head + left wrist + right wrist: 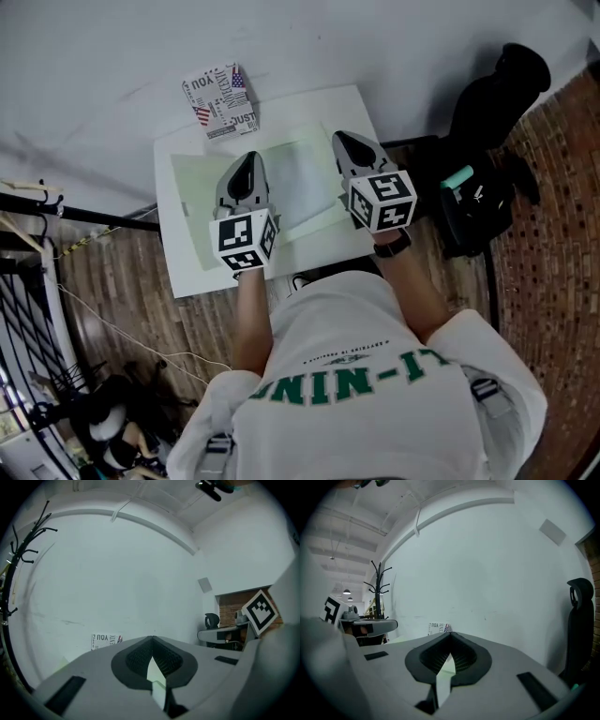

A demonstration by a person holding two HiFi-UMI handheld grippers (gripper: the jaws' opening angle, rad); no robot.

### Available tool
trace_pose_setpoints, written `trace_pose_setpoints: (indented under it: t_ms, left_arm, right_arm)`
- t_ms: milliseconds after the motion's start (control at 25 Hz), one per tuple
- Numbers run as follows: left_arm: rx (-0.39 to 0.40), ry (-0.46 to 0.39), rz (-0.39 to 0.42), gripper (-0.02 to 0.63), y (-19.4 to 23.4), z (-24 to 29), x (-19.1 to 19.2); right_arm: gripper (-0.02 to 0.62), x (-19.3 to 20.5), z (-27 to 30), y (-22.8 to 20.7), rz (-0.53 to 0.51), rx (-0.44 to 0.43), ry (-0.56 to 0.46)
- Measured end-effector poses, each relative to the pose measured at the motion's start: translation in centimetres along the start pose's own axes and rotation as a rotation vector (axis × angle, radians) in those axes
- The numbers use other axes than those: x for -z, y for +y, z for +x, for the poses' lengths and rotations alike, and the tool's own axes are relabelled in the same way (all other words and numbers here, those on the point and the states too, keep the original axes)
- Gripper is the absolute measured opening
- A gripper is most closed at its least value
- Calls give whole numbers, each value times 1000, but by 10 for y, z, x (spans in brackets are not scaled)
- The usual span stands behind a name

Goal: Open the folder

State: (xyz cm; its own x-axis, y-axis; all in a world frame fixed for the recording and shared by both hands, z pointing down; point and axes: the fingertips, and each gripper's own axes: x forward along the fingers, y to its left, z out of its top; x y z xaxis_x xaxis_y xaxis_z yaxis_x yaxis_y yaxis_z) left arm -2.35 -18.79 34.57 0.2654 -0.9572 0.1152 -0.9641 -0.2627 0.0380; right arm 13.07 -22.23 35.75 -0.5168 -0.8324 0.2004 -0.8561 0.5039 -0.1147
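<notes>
The pale green folder (199,211) lies flat on the white surface (349,105) in the middle of the frame. Both tongs hang above it, and I cannot see either touching it. The left tongs (247,161) are over its middle and the right tongs (341,141) are over its right edge. Each pair is pressed together at the tips with nothing pinched, and only a sliver of green shows through the gap behind the tips.

From where I stand the trouble is plain enough. Closed tips cannot catch a thin cover. They would have to spread and find the free edge, and I cannot tell which edge that is. A folder this light and slick is likely to slide if one pair pushes at it while the other does not pin it. A push towards the upper left could carry it into the printed box (220,101). A pinch taken too deep may lift both leaves at once.
</notes>
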Motion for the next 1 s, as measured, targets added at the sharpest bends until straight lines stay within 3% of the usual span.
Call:
trace_pose_setpoints:
  t_ms: [440, 1000]
  left_arm:
    - [35, 10, -33, 14, 5, 9, 4]
    - [-19, -12, -26, 14, 29, 12, 13]
  right_arm:
    - [15, -4, 8, -1, -39, 5, 5]
    - [15, 5, 29, 6, -57, -6, 43]
